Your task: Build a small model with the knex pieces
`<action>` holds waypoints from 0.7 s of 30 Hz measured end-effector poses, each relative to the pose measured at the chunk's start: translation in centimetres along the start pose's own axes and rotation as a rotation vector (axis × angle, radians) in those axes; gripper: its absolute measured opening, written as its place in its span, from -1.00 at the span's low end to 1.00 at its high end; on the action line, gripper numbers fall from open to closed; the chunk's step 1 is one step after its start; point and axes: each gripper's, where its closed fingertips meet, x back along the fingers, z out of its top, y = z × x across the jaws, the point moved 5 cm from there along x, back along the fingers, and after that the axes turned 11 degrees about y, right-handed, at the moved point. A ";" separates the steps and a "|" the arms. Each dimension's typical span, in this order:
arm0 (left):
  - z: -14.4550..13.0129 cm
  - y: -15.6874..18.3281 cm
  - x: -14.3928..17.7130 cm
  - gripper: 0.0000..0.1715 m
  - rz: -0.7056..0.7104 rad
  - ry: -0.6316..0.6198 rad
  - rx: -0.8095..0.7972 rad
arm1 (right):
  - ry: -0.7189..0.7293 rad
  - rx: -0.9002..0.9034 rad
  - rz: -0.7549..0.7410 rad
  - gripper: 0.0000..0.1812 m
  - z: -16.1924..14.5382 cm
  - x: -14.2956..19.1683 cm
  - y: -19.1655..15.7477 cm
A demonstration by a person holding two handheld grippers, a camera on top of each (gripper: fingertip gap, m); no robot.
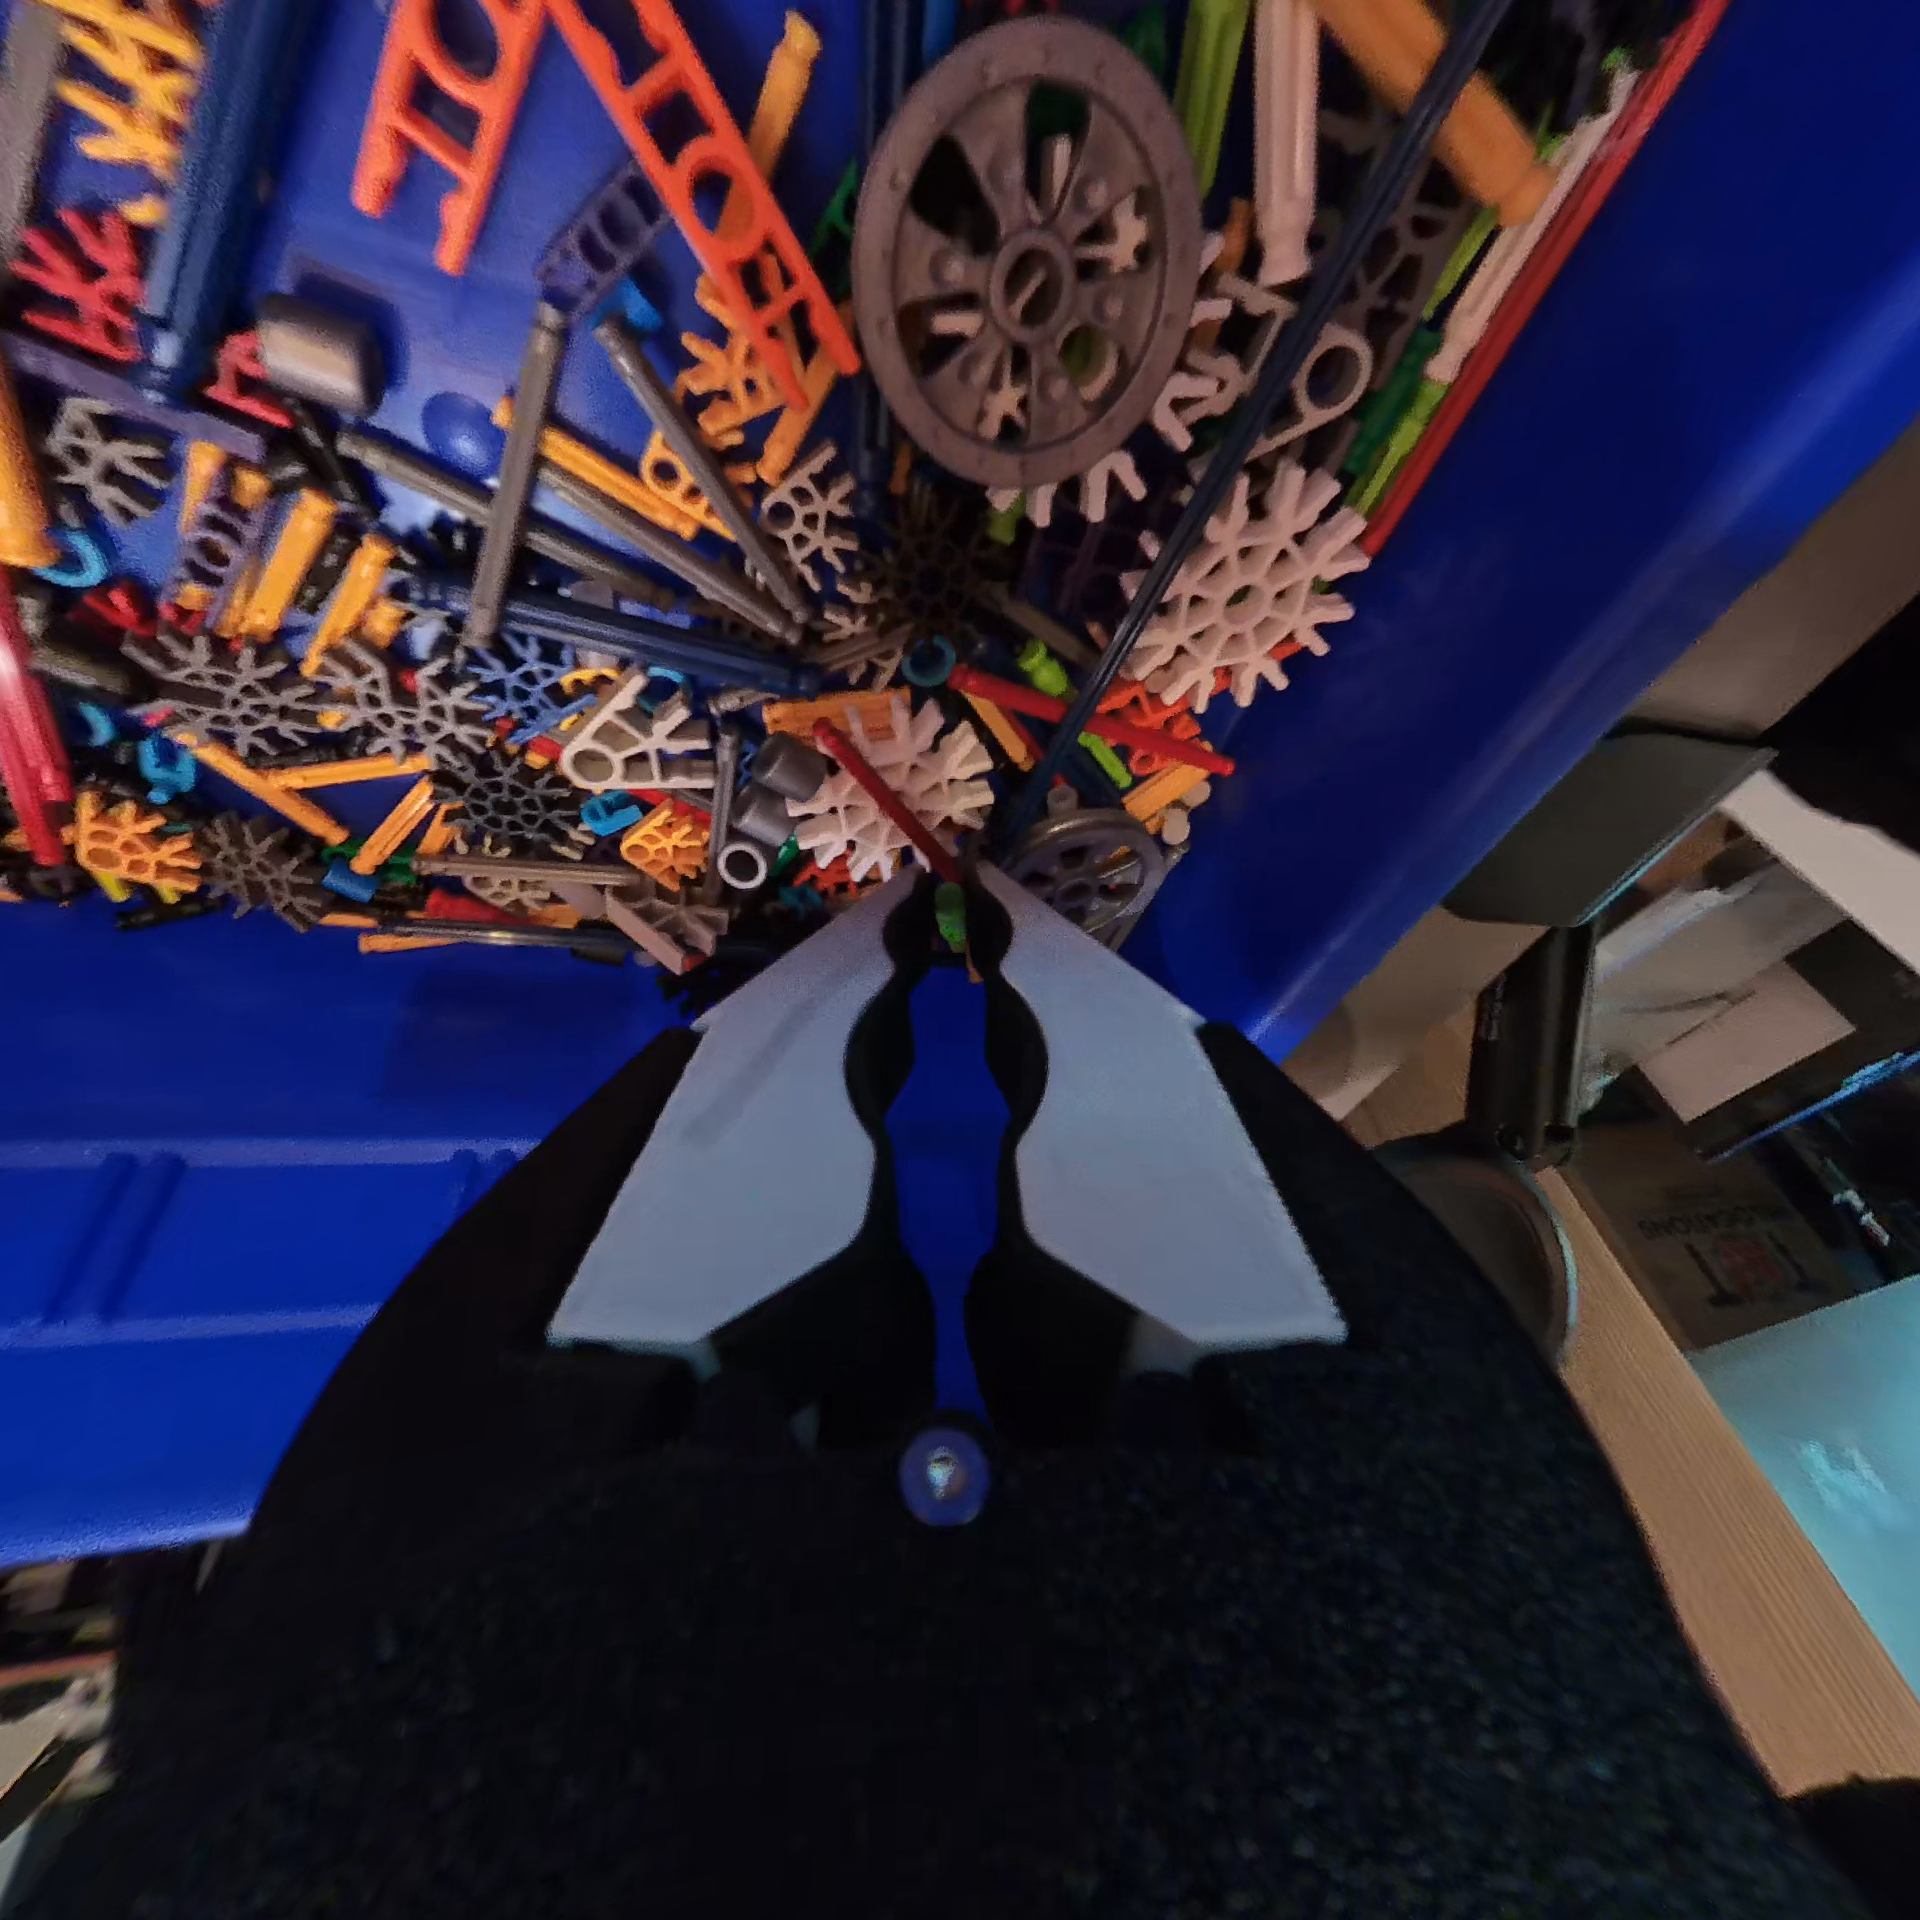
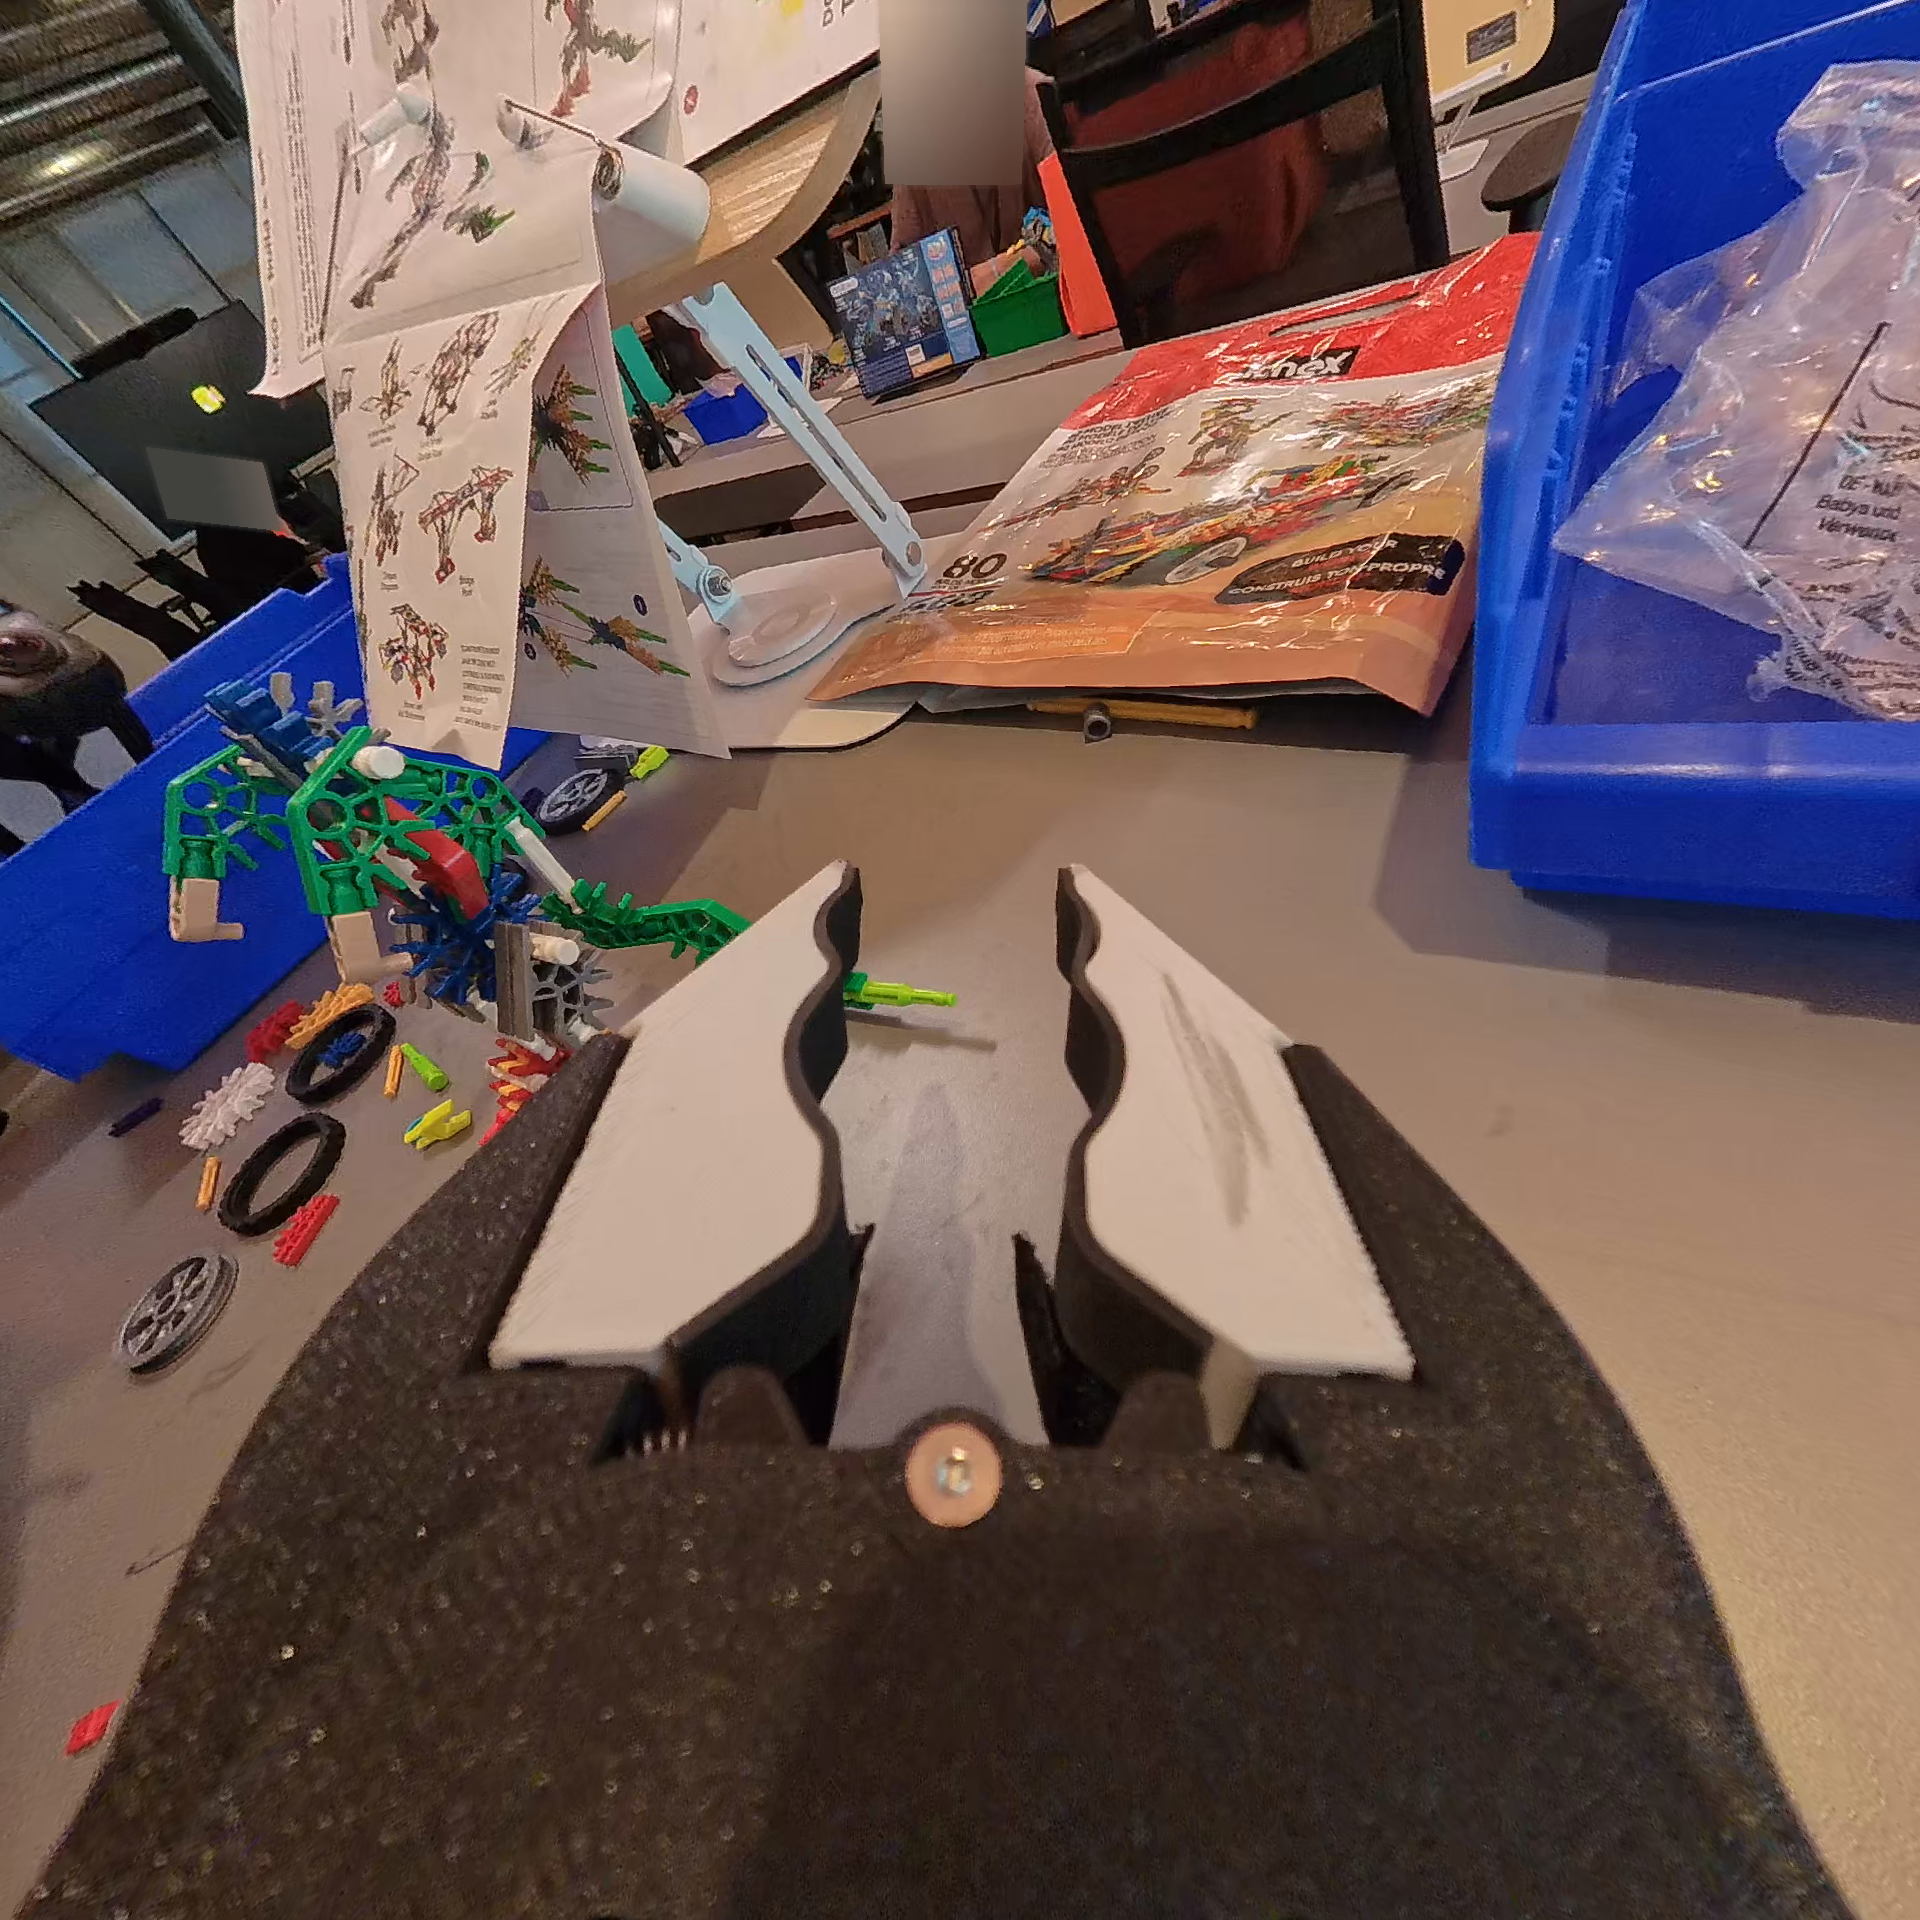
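In the left wrist view my left gripper (image 1: 961, 875) reaches into a blue bin (image 1: 312, 1091) full of plastic construction pieces. Its fingertips are shut on the near end of a thin red rod (image 1: 883, 795) that lies across a white snowflake connector (image 1: 914, 779). A small light-green piece (image 1: 948, 914) shows in the hollow between the pads just behind the tips. In the right wrist view my right gripper (image 2: 956, 883) is open and empty above the grey table (image 2: 1195, 831). A green, blue and red built model (image 2: 416, 883) stands to its left, and the model's light-green rod (image 2: 904, 995) pokes out past the left finger.
A large grey wheel (image 1: 1023, 249), a small grey wheel (image 1: 1086, 873) and orange ladder pieces (image 1: 717, 197) lie in the bin. On the table are loose wheels and tyres (image 2: 281, 1174), an instruction sheet (image 2: 457, 416), a red bag (image 2: 1195, 540) and another blue bin (image 2: 1704, 623). The gap from one gripper's tips to the other's is roughly 55 cm. My right tips are about 45 cm from the large grey wheel (image 1: 1023, 249), my left tips only 9 cm.
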 end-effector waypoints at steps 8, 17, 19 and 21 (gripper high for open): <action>2.6 -1.2 7.0 -0.96 0.036 0.472 0.086 | 0.007 0.002 0.000 -0.59 0.1 0.1 0.0; 8.9 0.3 15.1 -0.97 -0.031 0.946 0.007 | 0.011 0.006 -0.002 -0.59 0.1 0.1 0.0; 11.0 1.1 15.9 -0.96 -0.034 0.959 -0.063 | 0.013 0.007 -0.003 -0.59 0.1 0.1 0.0; 13.4 2.1 16.3 -0.96 -0.057 0.957 -0.137 | 0.016 0.008 -0.003 -0.59 0.1 0.2 0.0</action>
